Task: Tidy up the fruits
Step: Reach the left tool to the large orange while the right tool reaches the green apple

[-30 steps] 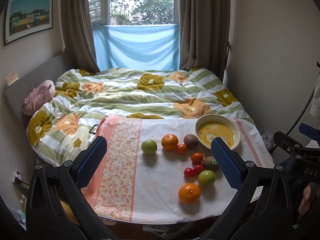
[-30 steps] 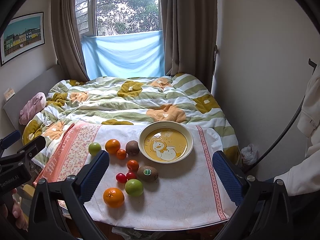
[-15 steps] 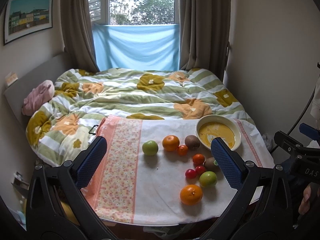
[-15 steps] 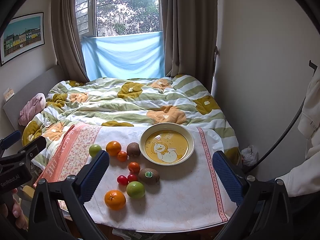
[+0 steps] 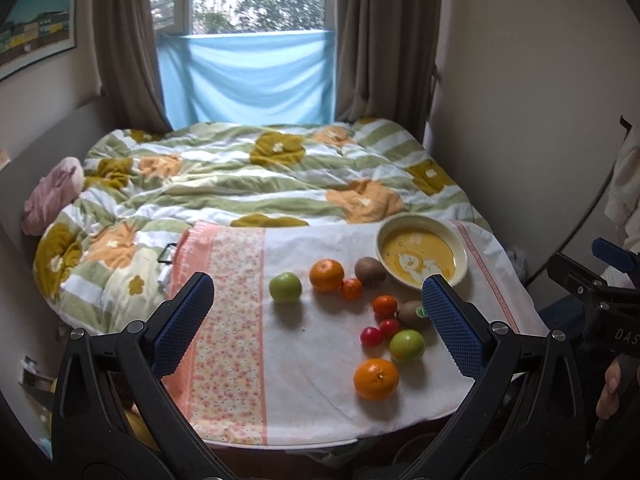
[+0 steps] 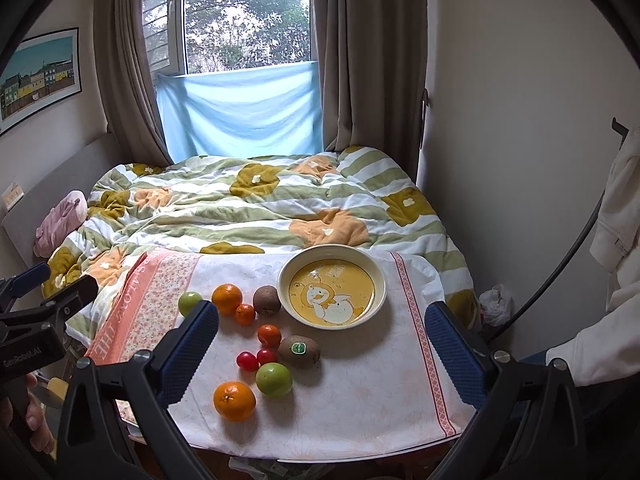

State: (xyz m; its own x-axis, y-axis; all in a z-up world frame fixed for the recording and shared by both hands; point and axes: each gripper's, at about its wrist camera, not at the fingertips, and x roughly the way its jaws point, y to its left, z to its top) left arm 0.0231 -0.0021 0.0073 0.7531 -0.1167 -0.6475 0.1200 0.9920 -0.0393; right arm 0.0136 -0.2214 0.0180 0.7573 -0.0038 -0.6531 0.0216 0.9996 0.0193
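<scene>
Both hand-held grippers, left (image 5: pixel 318 318) and right (image 6: pixel 322 346), wide open, empty. Risk: round fruit roll off the cloth-covered counter (image 6: pixel 360 392) if nudged; near orange (image 6: pixel 234 401) sits closest to the edge.

Both wrist cameras look from above the worktop's (image 5: pixel 304 376) near edge toward the window (image 6: pixel 244 20); left view sits nearer the left corner, right view centred; both share fruit, bowl (image 6: pixel 382 280), bed (image 5: pixel 240 184)
</scene>
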